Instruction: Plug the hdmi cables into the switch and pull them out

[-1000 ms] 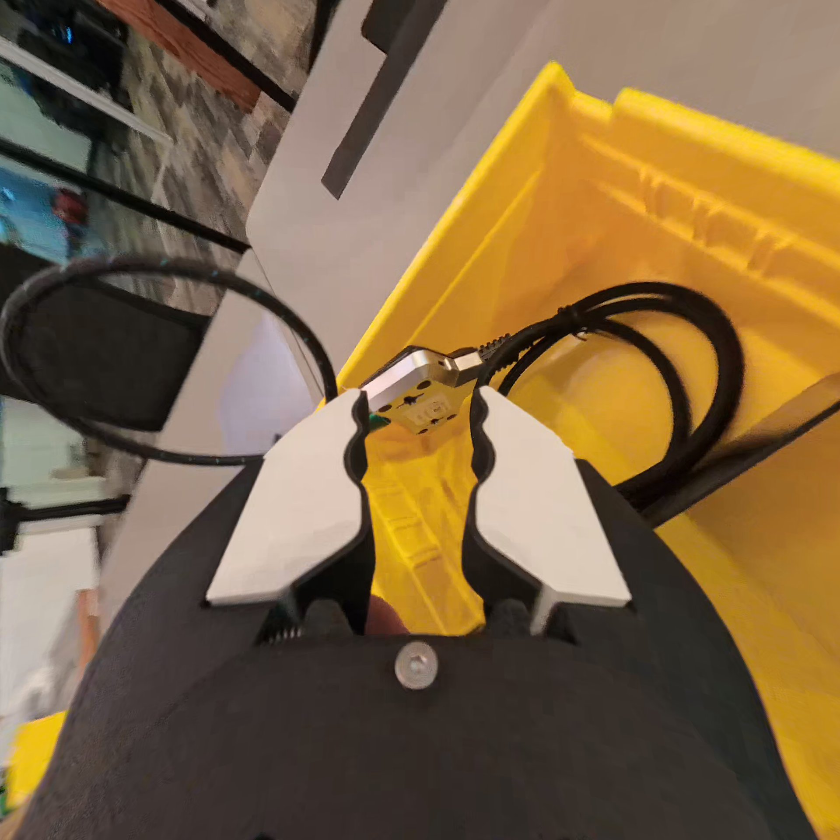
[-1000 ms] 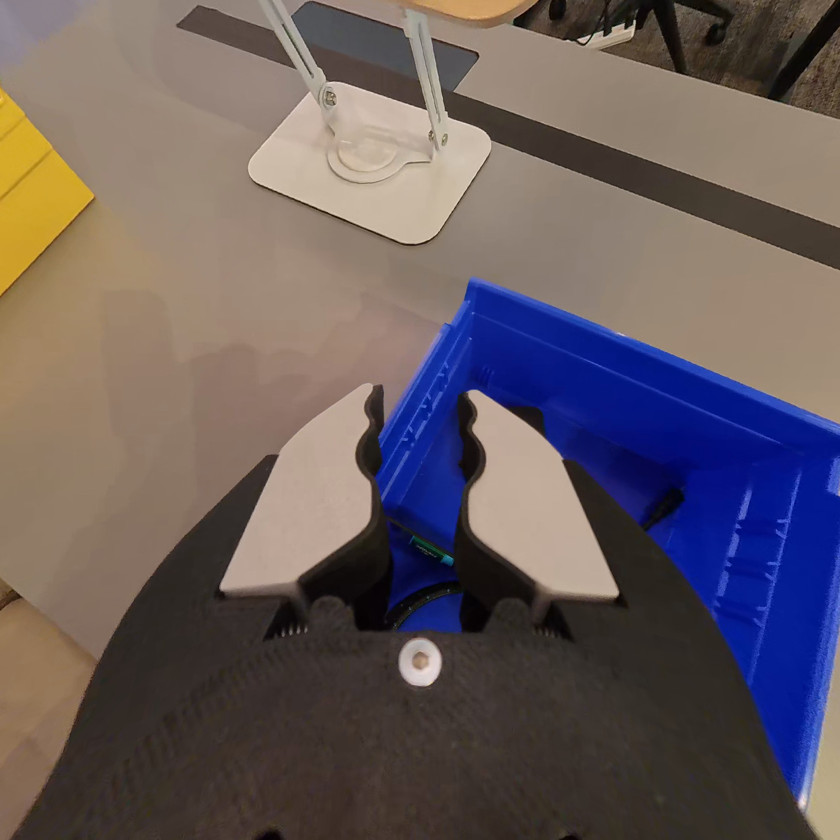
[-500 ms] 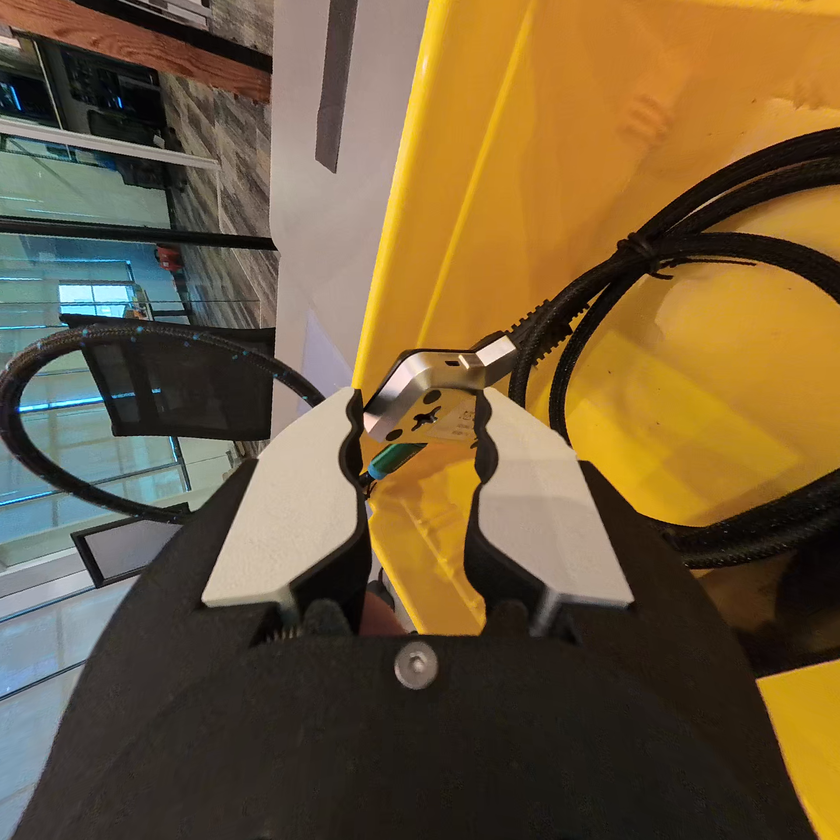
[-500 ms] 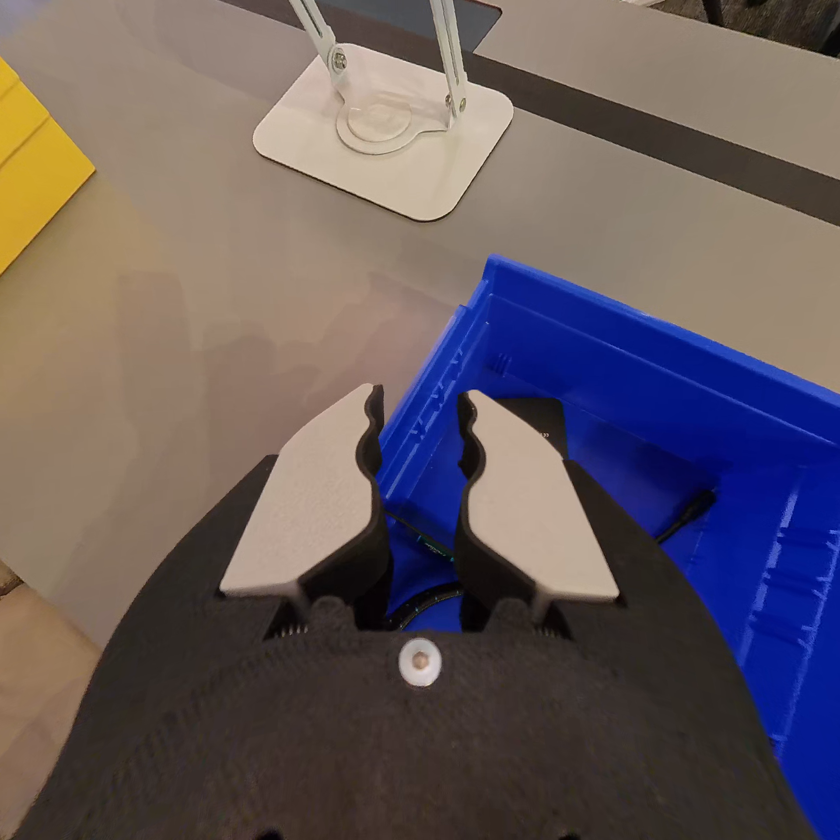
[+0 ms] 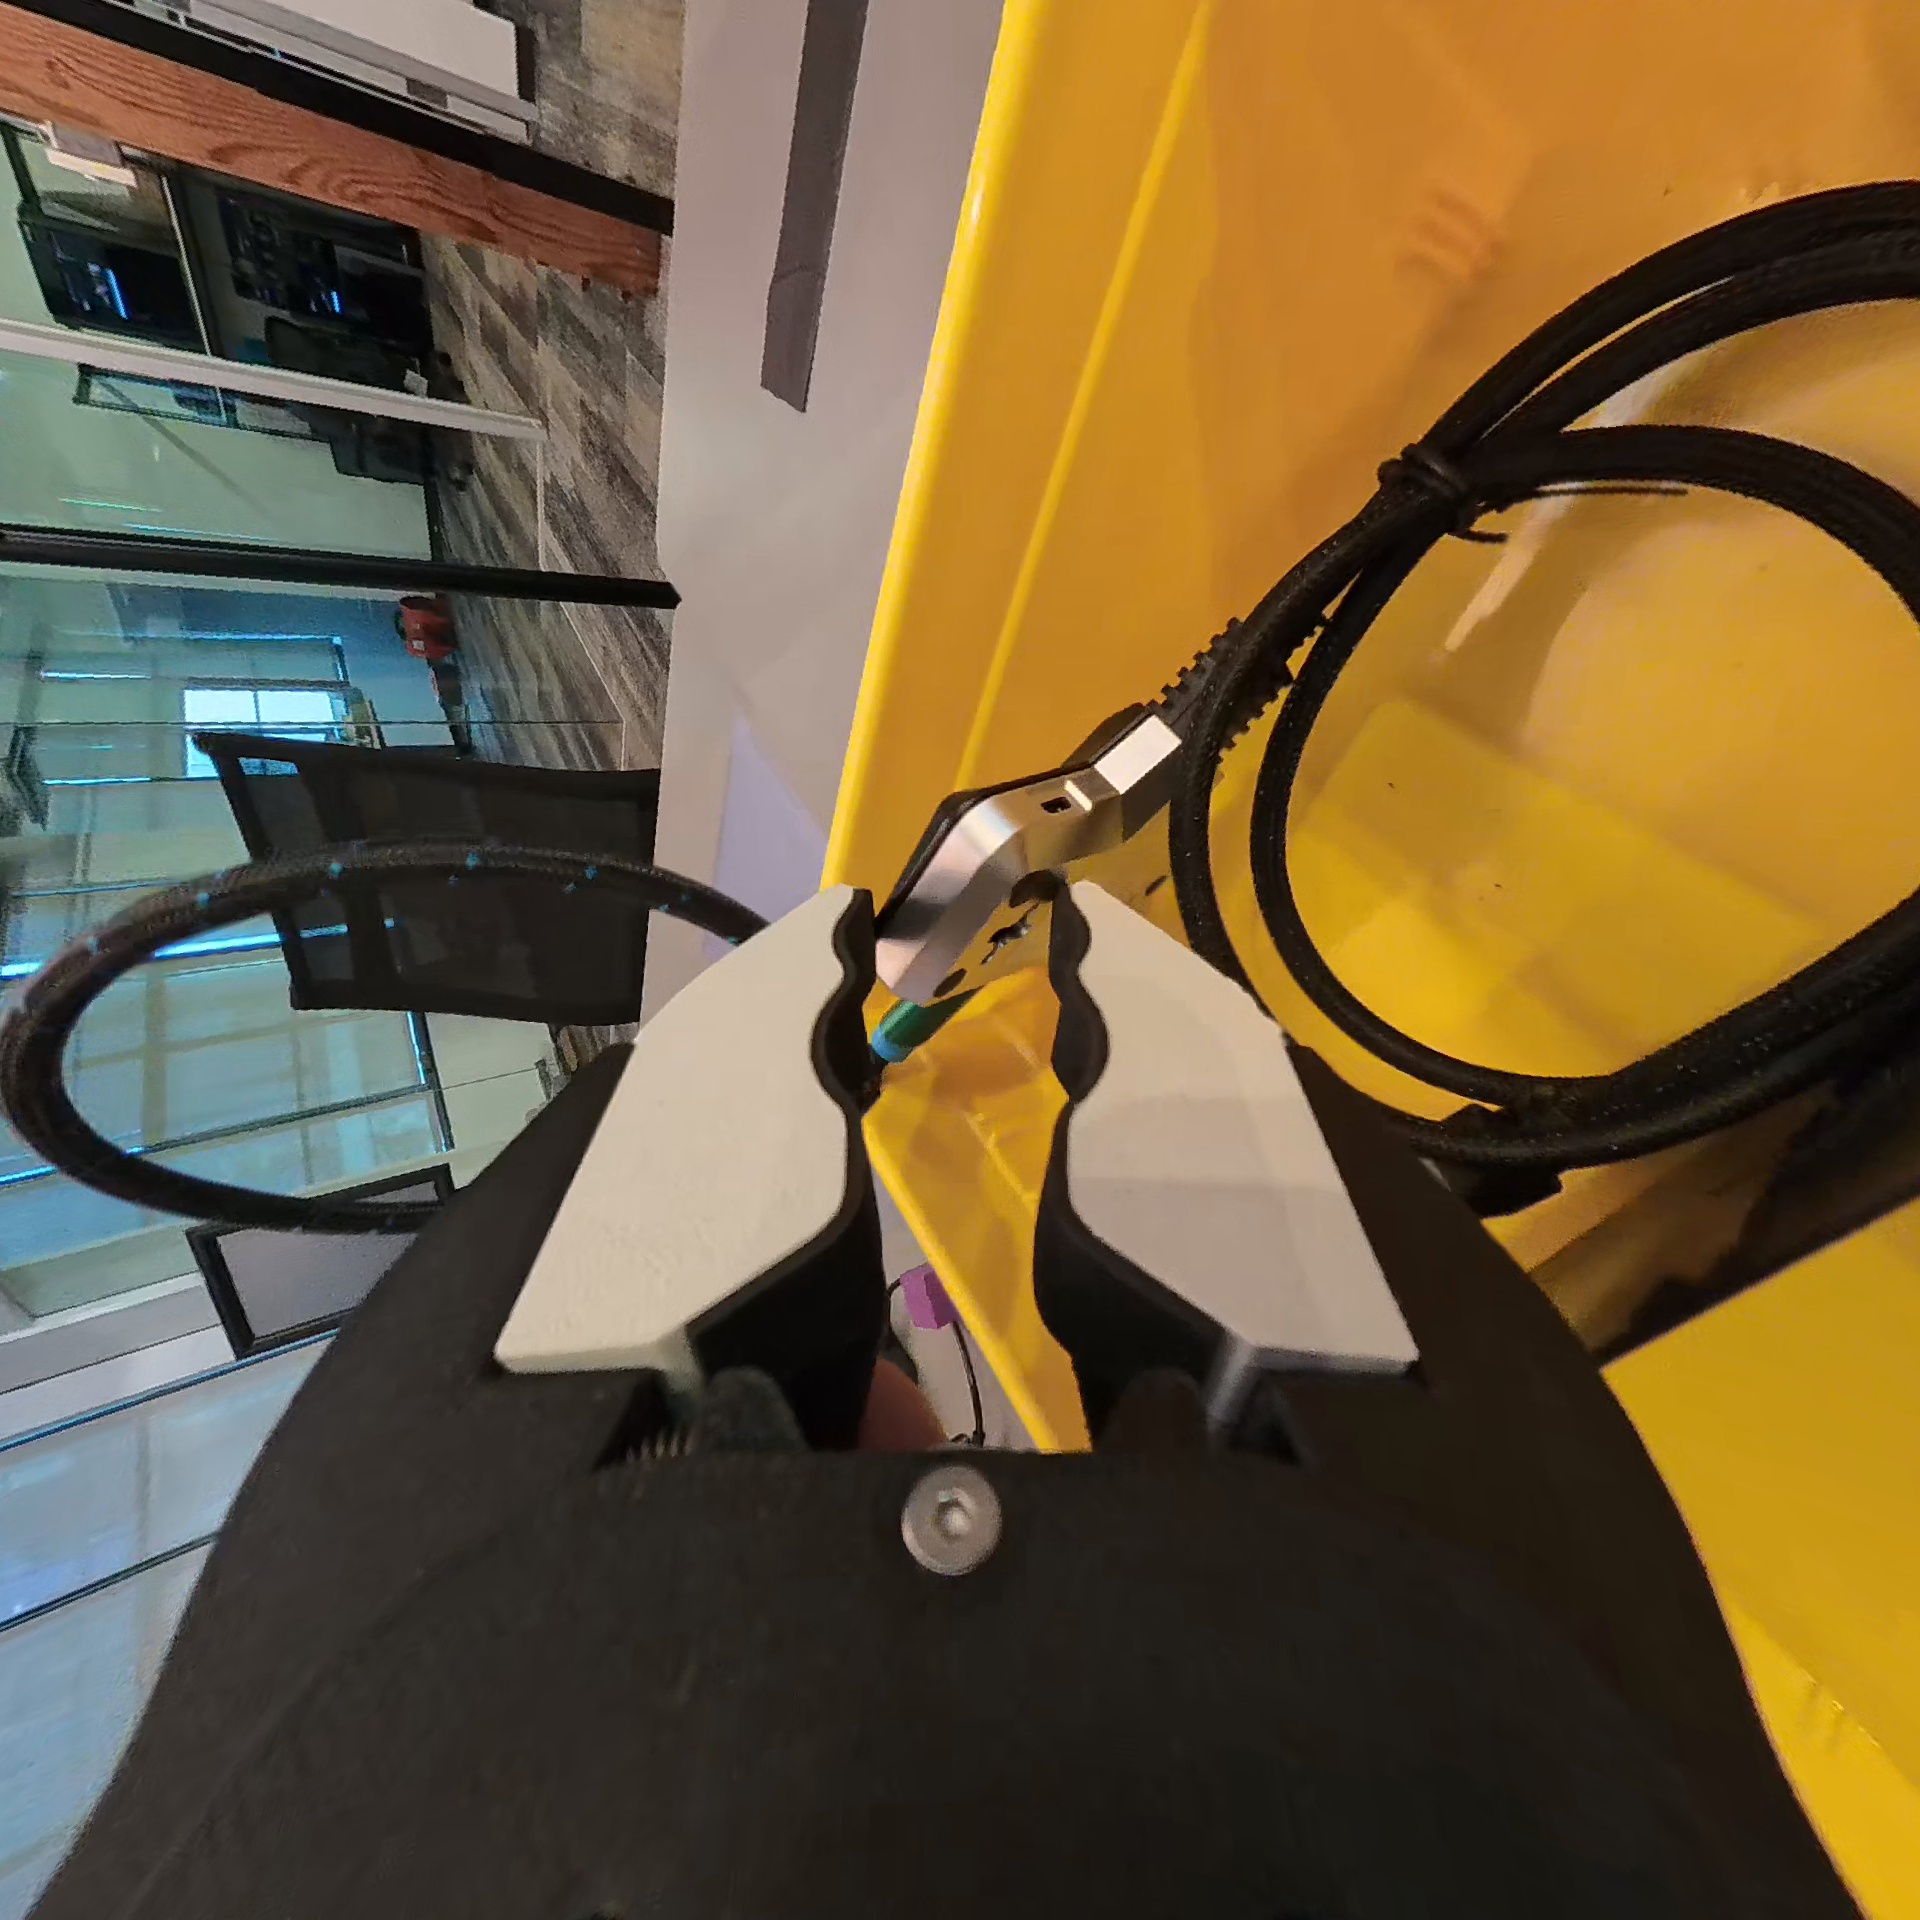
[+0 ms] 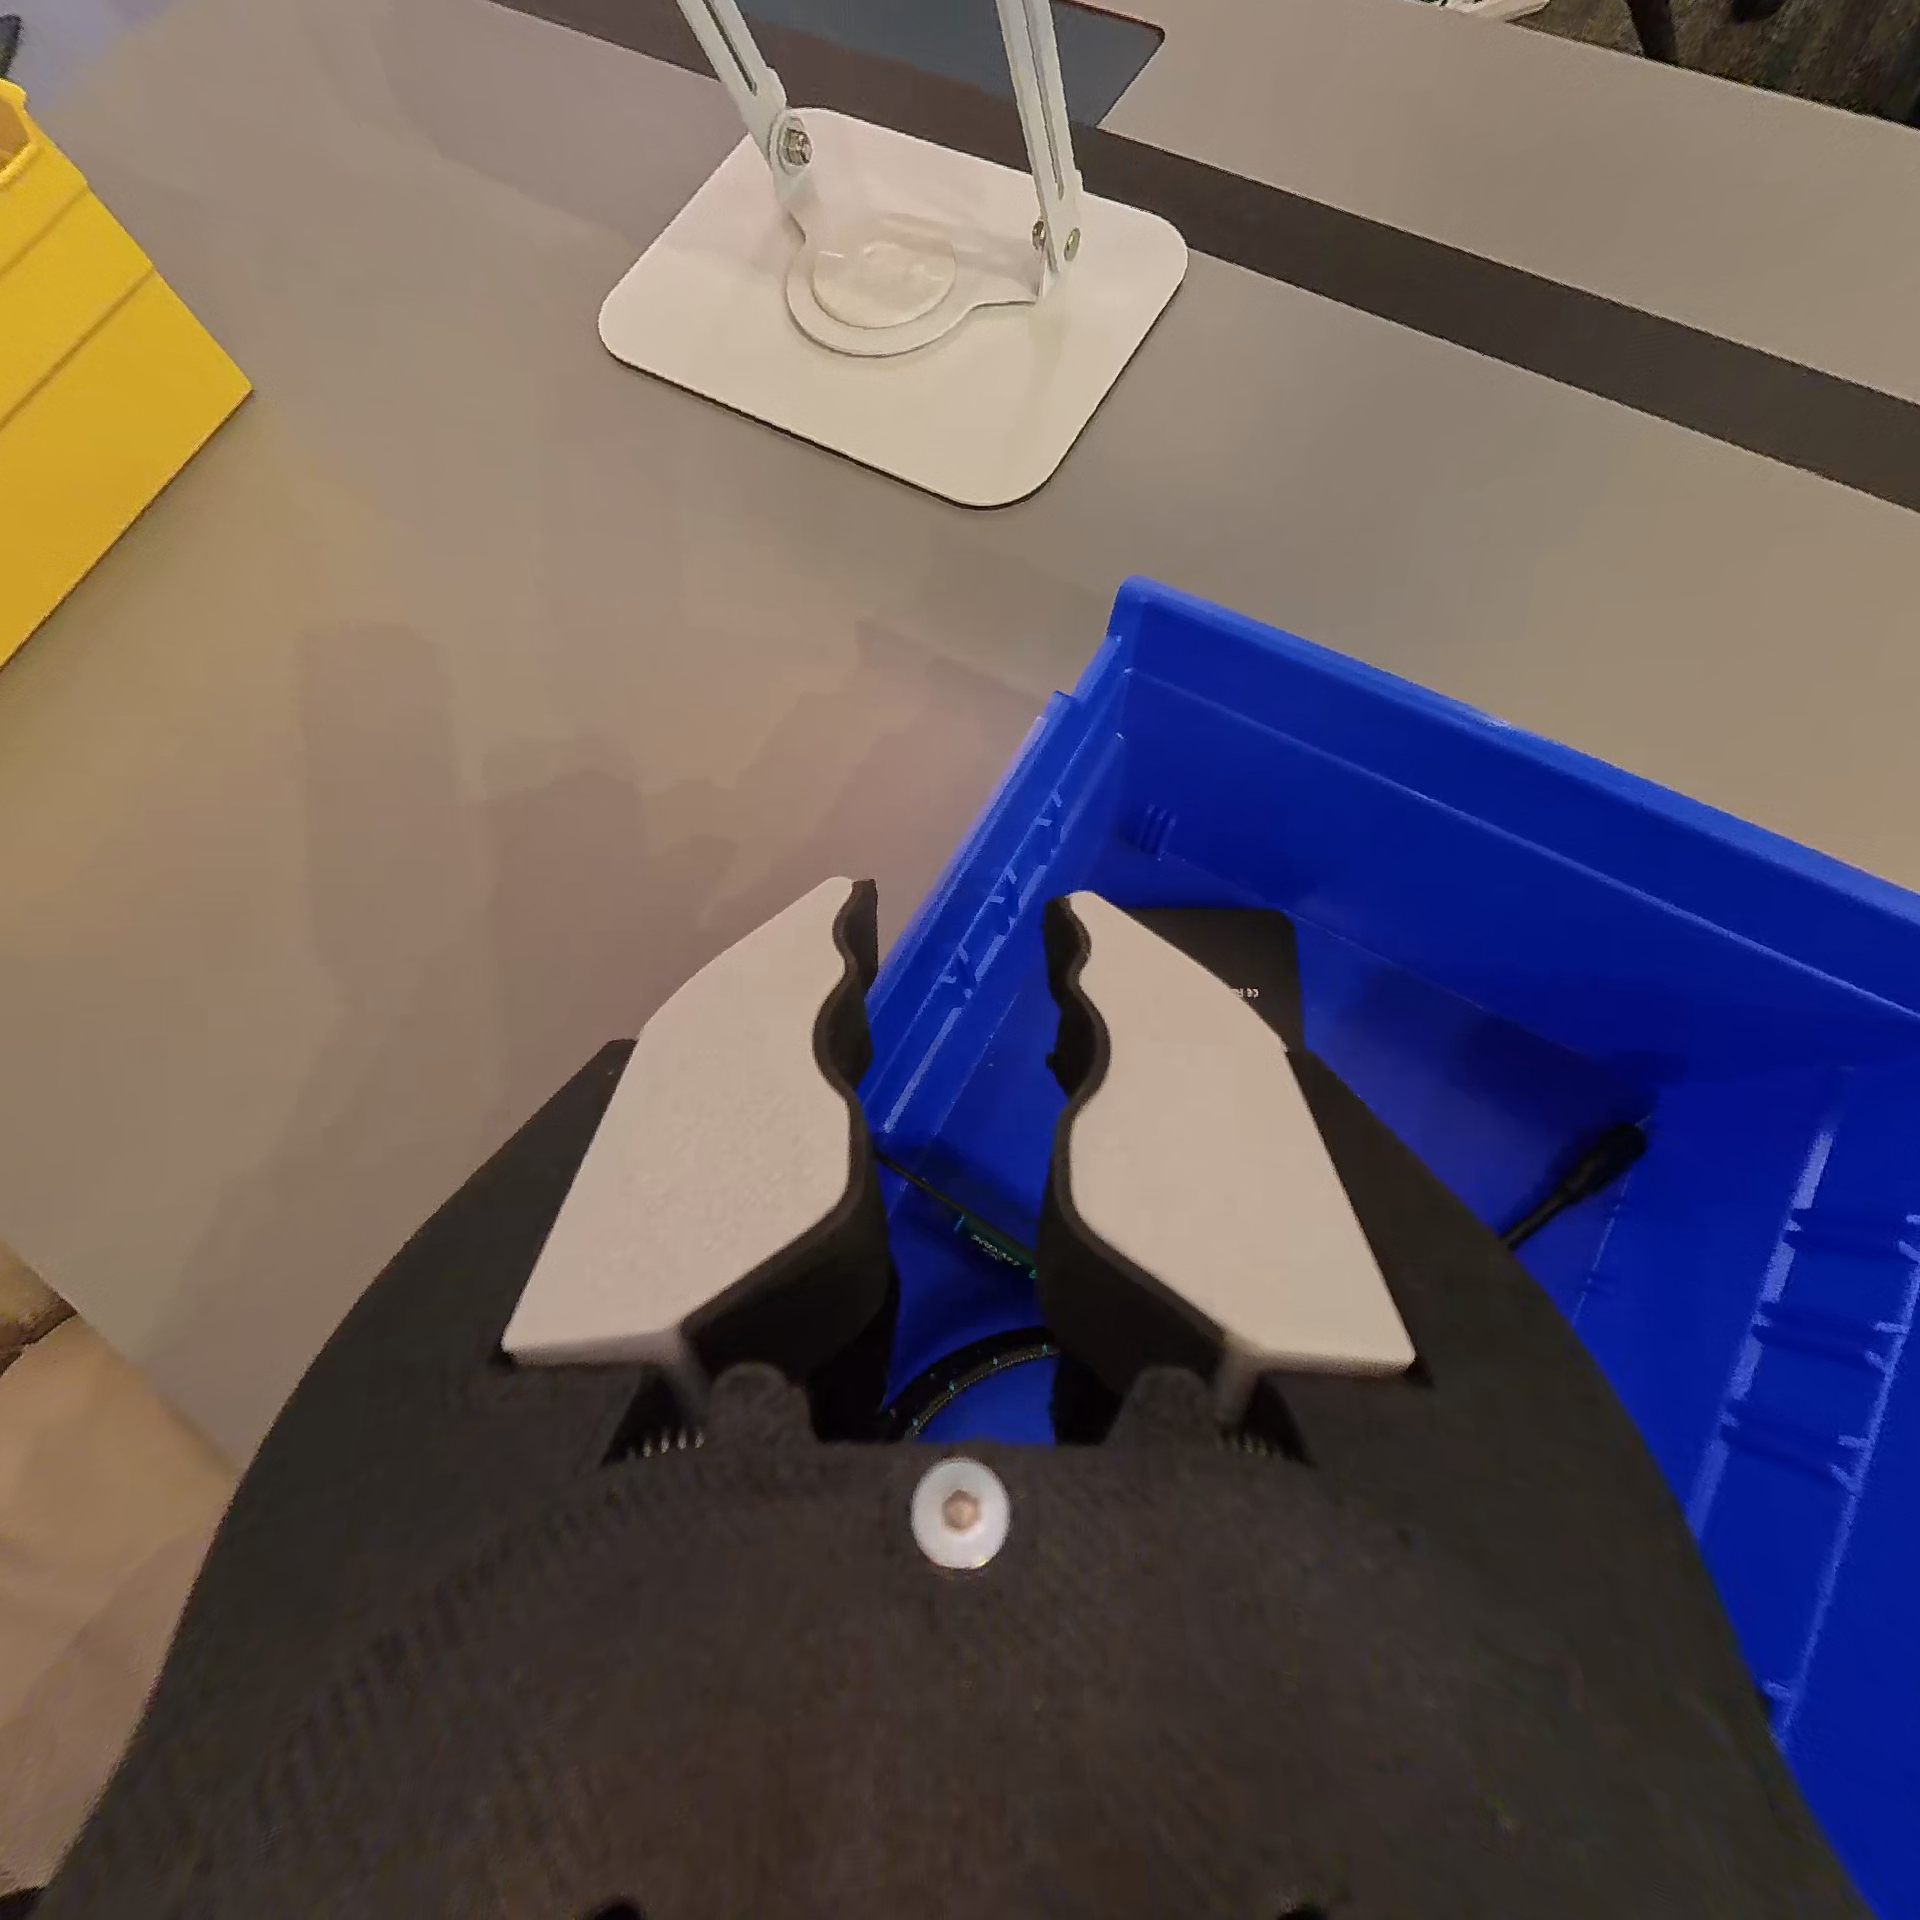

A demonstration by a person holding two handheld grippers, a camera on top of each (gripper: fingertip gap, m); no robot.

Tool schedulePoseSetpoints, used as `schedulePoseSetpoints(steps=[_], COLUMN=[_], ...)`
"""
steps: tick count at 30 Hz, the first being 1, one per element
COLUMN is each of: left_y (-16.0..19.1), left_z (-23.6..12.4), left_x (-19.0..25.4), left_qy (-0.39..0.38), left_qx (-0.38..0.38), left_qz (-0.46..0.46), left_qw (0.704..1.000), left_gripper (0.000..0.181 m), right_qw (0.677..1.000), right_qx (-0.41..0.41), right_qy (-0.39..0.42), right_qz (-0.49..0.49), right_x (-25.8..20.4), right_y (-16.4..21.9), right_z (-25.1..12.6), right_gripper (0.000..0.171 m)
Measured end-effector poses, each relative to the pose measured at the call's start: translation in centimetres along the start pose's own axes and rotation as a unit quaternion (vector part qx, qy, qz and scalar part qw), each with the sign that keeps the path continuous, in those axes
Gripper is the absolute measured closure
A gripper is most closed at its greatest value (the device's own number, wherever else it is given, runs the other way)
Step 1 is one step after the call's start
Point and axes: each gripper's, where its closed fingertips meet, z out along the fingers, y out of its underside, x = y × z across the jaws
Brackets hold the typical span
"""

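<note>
Over yellow bin (image 5: 1039, 436) my left gripper (image 5: 961, 925) pinches silver connector (image 5: 997, 873) maybe by corner; could twist out. Right gripper (image 6: 956, 914) open, empty.

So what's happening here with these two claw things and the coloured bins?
A person is working two handheld grippers. The left gripper pinches a silver connector on a black braided cable, held at the yellow bin, where a coiled black cable lies. The right gripper hangs open and empty over the blue bin, which holds a flat black device. Nothing looks plugged in.
</note>
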Motion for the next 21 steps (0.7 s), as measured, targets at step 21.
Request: schedulePoseSetpoints(steps=[21], left_y=[-2.2], left_z=[-4.7], left_x=[-2.1], left_qy=[-0.005], left_qx=[0.09], left_qz=[-0.037], left_qw=[0.995], left_gripper=[0.161], right_qw=[1.0], right_qx=[0.014], right_qy=[-0.005], right_qz=[-0.011], right_x=[-0.6], right_y=[-1.0], right_z=[-0.9], right_gripper=[0.141])
